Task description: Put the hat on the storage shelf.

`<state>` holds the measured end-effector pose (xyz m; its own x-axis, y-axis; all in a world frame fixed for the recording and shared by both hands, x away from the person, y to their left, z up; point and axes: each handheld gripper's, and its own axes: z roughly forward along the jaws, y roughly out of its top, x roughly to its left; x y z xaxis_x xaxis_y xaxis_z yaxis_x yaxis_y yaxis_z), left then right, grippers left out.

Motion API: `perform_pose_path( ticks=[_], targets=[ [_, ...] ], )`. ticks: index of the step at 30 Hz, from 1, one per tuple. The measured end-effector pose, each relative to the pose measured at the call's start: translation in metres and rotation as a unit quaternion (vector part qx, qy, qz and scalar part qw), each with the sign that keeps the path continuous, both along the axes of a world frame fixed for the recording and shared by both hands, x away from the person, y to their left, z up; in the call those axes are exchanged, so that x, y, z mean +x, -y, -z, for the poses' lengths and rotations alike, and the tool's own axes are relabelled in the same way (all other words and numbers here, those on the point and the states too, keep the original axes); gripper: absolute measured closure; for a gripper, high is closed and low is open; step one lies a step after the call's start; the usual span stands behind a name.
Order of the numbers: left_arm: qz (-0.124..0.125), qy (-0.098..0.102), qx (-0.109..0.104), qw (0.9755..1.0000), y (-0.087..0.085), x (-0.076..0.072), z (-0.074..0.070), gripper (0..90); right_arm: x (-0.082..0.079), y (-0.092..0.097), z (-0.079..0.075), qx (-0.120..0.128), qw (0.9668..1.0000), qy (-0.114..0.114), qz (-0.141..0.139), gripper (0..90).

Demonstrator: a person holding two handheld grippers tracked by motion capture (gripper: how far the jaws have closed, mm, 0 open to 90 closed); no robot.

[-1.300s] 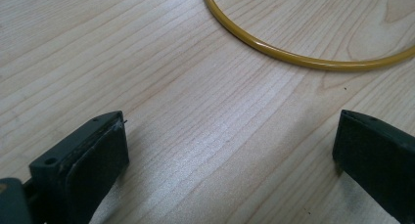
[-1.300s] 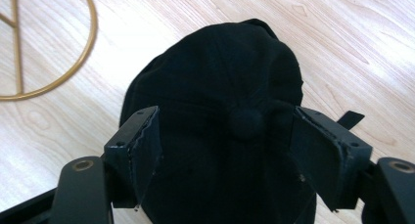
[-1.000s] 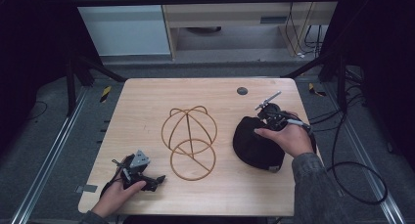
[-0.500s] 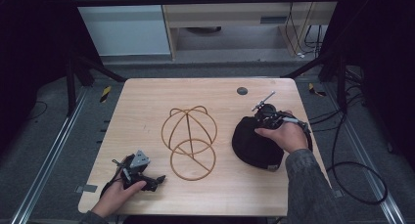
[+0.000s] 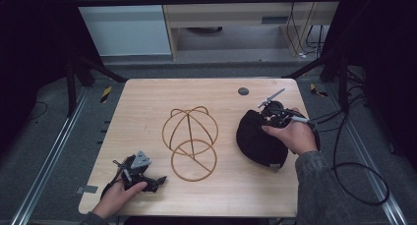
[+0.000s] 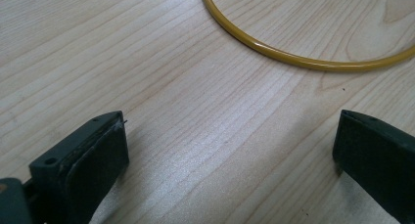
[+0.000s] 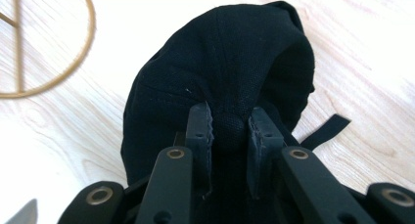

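Observation:
A black cap [image 5: 255, 139] lies on the right of the wooden table [image 5: 147, 102]. My right gripper [image 5: 273, 116] sits over its far edge, shut on a fold of the cap's fabric [image 7: 230, 128]; the jaws pinch the cloth between them. A gold wire hat stand [image 5: 189, 141] rests in the middle of the table, its ring base [image 6: 303, 61] showing in the left gripper view. My left gripper [image 5: 156, 181] rests on the table at the front left, open, with bare wood between its pads [image 6: 100, 155].
A small dark round disc [image 5: 243, 91] lies near the table's far edge. A cable [image 5: 344, 166] trails from the right gripper off the table's right side. Metal rails [image 5: 49, 156] run along the floor on the left.
The right gripper has shifted slightly left and down onto the cap's far edge and closed on its fabric. The left gripper has stayed put.

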<state>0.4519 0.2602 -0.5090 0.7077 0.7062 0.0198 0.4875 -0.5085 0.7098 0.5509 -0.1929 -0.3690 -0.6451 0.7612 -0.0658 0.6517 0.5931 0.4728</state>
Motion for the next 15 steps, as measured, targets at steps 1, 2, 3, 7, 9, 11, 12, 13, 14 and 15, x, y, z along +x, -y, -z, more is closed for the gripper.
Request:
perform_pose_path(
  ticks=[1, 2, 3, 7, 9, 11, 12, 13, 14, 15],
  targets=[
    [0.000, 0.000, 0.000, 1.0000, 0.000, 0.000, 0.000, 0.0, -0.002, 0.000, -0.003, 0.008, 1.0000, 0.002, 0.000, 75.1],
    [0.000, 0.000, 0.000, 1.0000, 0.000, 0.000, 0.000, 0.0, -0.003, 0.001, -0.006, 0.014, 0.9999, 0.004, 0.000, 75.1],
    [0.000, 0.000, 0.000, 1.0000, 0.000, 0.000, 0.000, 0.0, -0.004, 0.001, -0.009, 0.019, 0.9998, 0.007, -0.001, 75.1],
    [0.000, 0.000, 0.000, 1.0000, 0.000, 0.000, 0.000, 0.0, -0.009, 0.001, -0.022, 0.026, 0.9995, 0.018, -0.003, 75.1],
    [0.000, 0.000, 0.000, 1.0000, 0.000, 0.000, 0.000, 0.0, -0.012, 0.002, -0.030, 0.033, 0.9991, 0.025, -0.003, 75.1],
    [0.000, 0.000, 0.000, 1.0000, 0.000, 0.000, 0.000, 0.0, -0.015, 0.003, -0.037, 0.037, 0.9988, 0.032, -0.002, 75.1],
    [0.000, 0.000, 0.000, 1.0000, 0.000, 0.000, 0.000, 0.0, -0.016, 0.004, -0.041, 0.040, 0.9986, 0.035, -0.001, 75.1],
    [0.000, 0.000, 0.000, 1.0000, 0.000, 0.000, 0.000, 0.0, -0.017, 0.005, -0.044, 0.043, 0.9984, 0.036, 0.001, 75.1],
    [0.000, 0.000, 0.000, 1.0000, 0.000, 0.000, 0.000, 0.0, -0.018, 0.006, -0.047, 0.047, 0.9981, 0.039, 0.001, 75.1],
    [0.000, 0.000, 0.000, 1.0000, 0.000, 0.000, 0.000, 0.0, -0.020, 0.008, -0.052, 0.053, 0.9976, 0.044, 0.003, 75.2]
  ],
)
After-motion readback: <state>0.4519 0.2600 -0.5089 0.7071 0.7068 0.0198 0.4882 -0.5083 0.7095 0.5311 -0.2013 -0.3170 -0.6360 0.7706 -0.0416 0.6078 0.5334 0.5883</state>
